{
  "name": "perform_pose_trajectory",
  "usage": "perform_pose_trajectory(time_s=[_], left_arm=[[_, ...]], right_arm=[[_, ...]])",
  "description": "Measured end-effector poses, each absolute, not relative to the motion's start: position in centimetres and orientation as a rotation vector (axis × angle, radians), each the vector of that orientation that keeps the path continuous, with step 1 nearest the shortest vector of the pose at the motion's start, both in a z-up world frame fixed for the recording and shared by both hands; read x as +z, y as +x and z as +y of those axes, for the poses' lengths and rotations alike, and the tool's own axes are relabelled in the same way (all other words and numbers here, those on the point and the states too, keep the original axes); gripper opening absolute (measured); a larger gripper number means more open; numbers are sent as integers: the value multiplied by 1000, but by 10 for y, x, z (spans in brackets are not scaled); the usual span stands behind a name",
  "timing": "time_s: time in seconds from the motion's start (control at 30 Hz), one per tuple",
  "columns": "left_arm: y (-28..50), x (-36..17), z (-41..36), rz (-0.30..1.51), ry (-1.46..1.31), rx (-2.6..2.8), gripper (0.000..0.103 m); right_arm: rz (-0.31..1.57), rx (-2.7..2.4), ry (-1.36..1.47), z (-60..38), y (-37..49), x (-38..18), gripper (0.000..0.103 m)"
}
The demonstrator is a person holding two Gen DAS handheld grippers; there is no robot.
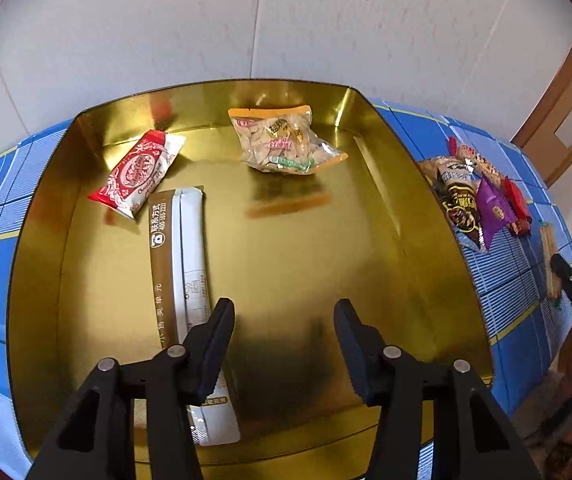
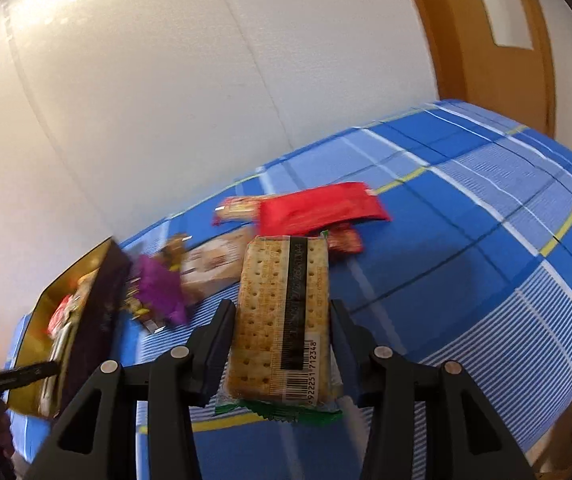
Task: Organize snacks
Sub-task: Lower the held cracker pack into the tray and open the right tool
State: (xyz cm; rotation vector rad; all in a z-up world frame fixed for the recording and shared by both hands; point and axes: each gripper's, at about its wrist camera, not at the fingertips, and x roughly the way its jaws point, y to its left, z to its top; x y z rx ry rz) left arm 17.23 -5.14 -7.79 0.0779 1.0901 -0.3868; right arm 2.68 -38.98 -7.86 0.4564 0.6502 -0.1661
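The gold tin [image 1: 381,184] sat on the blue plaid cloth of the tabletop [image 2: 465,240] and served as the place for sorted snacks. Three packets already lay on its floor: a red-and-white wafer packet [image 1: 136,174] toward the tin's far left corner, a clear bag of crackers with orange edges [image 1: 286,140] near its far wall, and a long brown-and-white sachet [image 1: 184,264] running down the tin's left half toward its near wall.

The left claw [image 1: 284,312] hovered over the tin's near half, its jaws spread apart and holding nothing; the left finger overlapped the sachet in the view, but I could not tell whether it touched it.

The right claw [image 2: 282,316] was clenched on a cracker pack [image 2: 282,320] in clear wrap with a black barcode strip, lifted above the cloth to the right of the tin. The view was blurred, so the claw was likely in motion.

More snacks waited in a loose heap outside the tin's right wall: a purple packet [image 2: 162,292], a dark chocolate-coloured packet [image 1: 461,204], a large red packet [image 2: 321,206] and a few smaller ones beside it.

By my reckoning the task was well short of halfway: three items stowed, one in hand, and the heap outside the tin not yet dealt with.
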Motion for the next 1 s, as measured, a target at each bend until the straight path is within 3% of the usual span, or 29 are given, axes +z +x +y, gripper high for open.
perform_pose_trajectory(time_s=[0.33, 0.67, 0.87, 1.0], left_arm=[[187, -86, -19, 1110, 20, -323, 52], [181, -83, 5, 1083, -46, -312, 53], [154, -73, -8, 1033, -35, -356, 68], [145, -72, -12, 1023, -9, -354, 69]], right_arm=[[639, 53, 368, -299, 58, -30, 48], [723, 196, 211, -220, 109, -24, 48], [822, 215, 125, -184, 143, -36, 48], [862, 202, 74, -171, 155, -48, 48]])
